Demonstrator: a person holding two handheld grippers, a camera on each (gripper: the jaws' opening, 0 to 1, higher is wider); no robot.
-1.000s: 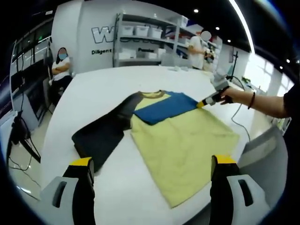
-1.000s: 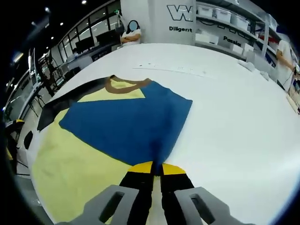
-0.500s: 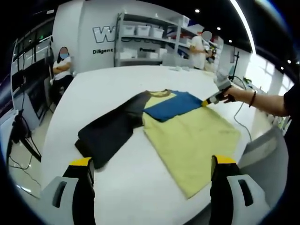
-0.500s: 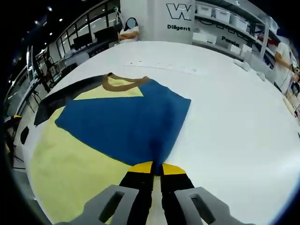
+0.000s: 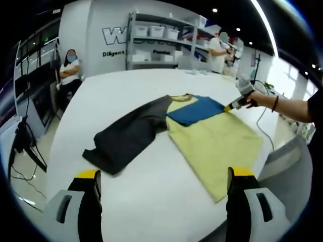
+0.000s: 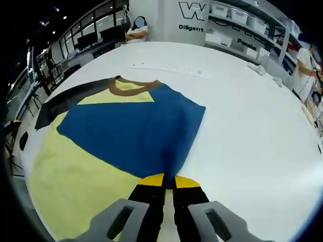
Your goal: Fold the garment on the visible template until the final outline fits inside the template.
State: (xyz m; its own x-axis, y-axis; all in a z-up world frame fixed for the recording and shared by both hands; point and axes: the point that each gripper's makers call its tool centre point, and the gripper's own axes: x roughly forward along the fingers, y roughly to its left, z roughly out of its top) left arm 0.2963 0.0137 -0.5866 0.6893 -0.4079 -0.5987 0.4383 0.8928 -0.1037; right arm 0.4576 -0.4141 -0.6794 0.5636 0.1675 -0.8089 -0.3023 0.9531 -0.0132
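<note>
The right gripper [image 6: 169,177] is seen with its jaws pressed together on the blue sleeve [image 6: 136,131] of a yellow T-shirt [image 5: 217,146], which is spread on the white table [image 6: 252,126] directly ahead of it. The left gripper [image 5: 161,176] is held with jaws wide apart and nothing between them, the shirt lying well ahead, its dark sleeve [image 5: 128,136] toward the left.

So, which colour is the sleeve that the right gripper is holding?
Blue; the folded sleeve of the yellow T-shirt shows best in the right gripper view.
</note>
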